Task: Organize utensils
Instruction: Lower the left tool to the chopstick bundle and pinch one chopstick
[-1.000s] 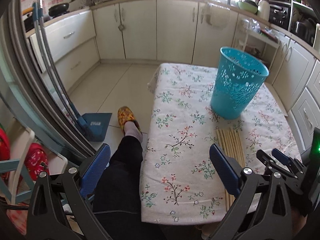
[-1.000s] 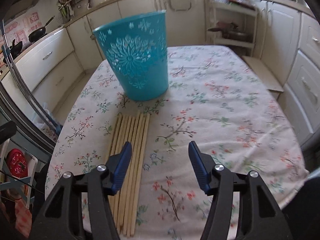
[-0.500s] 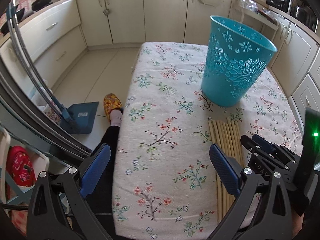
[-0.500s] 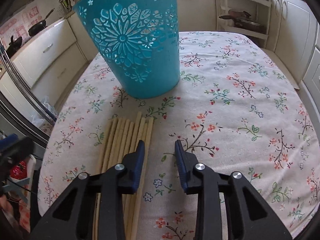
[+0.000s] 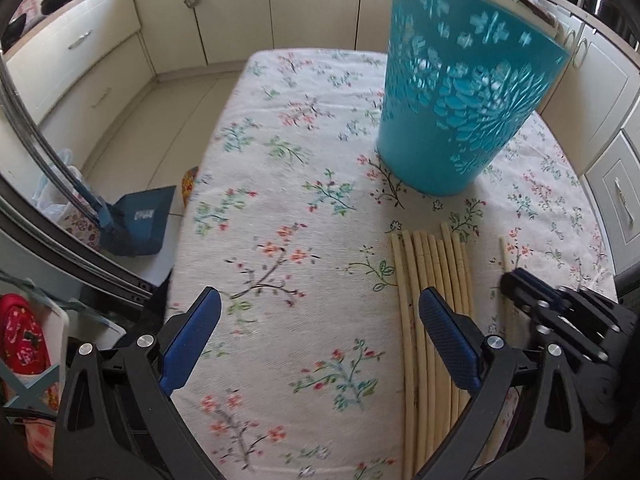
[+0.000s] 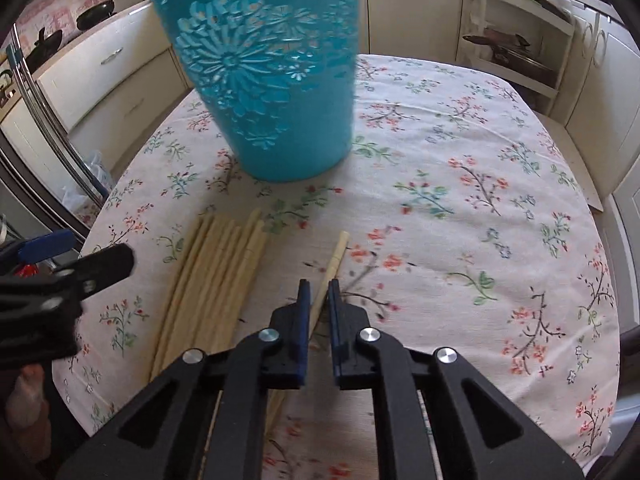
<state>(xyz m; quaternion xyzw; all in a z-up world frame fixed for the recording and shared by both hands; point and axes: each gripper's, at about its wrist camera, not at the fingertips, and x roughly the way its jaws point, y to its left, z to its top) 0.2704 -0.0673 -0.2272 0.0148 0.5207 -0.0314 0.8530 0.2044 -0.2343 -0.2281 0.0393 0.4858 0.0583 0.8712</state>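
Note:
Several pale wooden chopsticks (image 5: pixel 432 280) lie in a bundle (image 6: pixel 216 272) on the flowered tablecloth, in front of a teal openwork basket (image 5: pixel 460 100) (image 6: pixel 272 80). One chopstick (image 6: pixel 335 254) lies apart to the right of the bundle, also seen as a single stick (image 5: pixel 505 252). My right gripper (image 6: pixel 318 292) is closing its jaws on that chopstick, and the pads pinch its middle. In the left wrist view the right gripper (image 5: pixel 516 280) points down at the table. My left gripper (image 5: pixel 324 336) hangs open over the cloth, its right finger above the bundle's left edge, holding nothing.
The table (image 5: pixel 280 200) has its left edge over a tiled floor, where a blue dustpan (image 5: pixel 140 220) stands. Cream cabinets (image 6: pixel 600 80) surround the table, with an open shelf rack (image 6: pixel 516 52) at the back right. A refrigerator handle (image 5: pixel 40 152) is at the left.
The right jaws have gone from wide open to pinching one chopstick, which now lies apart from the bundle. The left gripper has moved forward and down over the table, staying open.

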